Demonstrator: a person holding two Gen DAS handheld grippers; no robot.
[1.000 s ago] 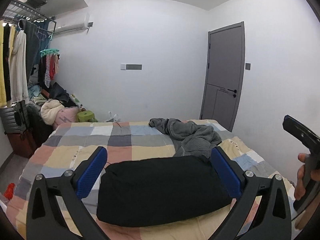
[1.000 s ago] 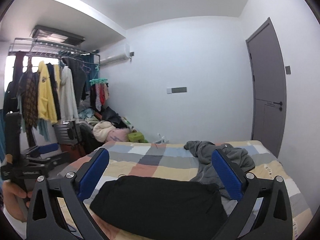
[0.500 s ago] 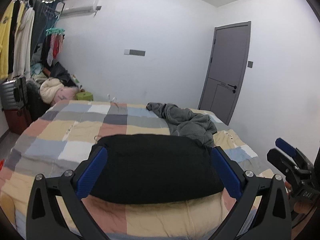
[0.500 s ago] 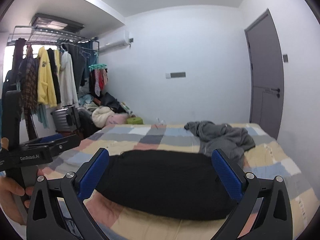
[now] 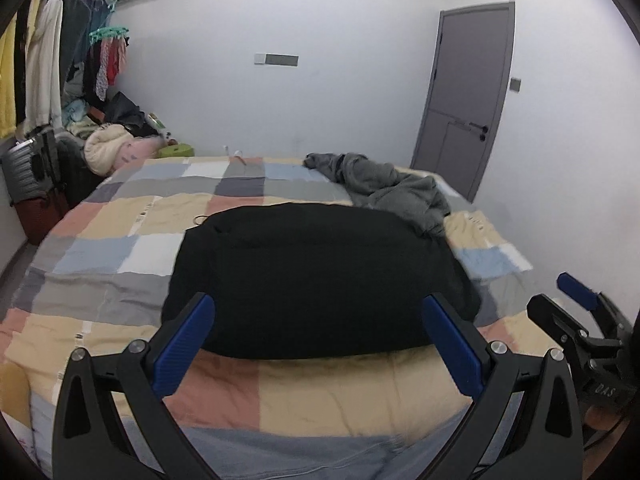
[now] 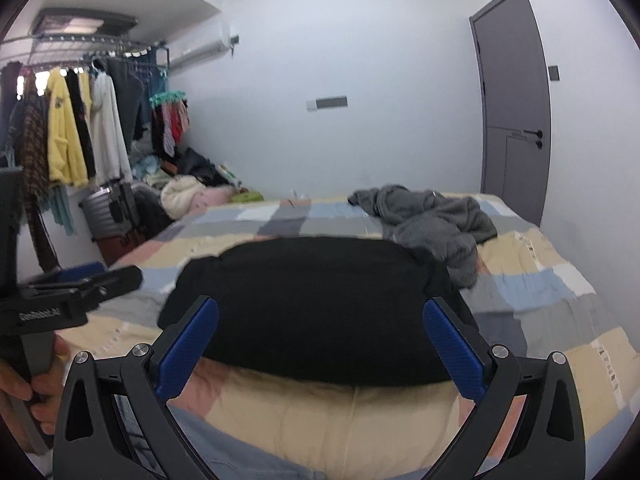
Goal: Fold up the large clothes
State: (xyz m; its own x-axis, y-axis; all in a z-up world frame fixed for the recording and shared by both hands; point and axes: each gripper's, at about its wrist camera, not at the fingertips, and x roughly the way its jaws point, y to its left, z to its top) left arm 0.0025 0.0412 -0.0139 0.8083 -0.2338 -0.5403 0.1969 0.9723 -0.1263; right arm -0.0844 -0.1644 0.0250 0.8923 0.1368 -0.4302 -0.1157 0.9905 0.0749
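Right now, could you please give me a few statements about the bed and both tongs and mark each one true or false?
1. The black garment lies on the bed. True.
2. The left tongs are shut on the black garment. False: they are open, holding nothing.
3. The grey garment lies crumpled on the door side of the bed. True.
4. The door stands open. False: it is closed.
5. The right tongs are open. True.
6. The grey garment lies nearer the tongs than the black one. False: it lies beyond it, toward the far wall.
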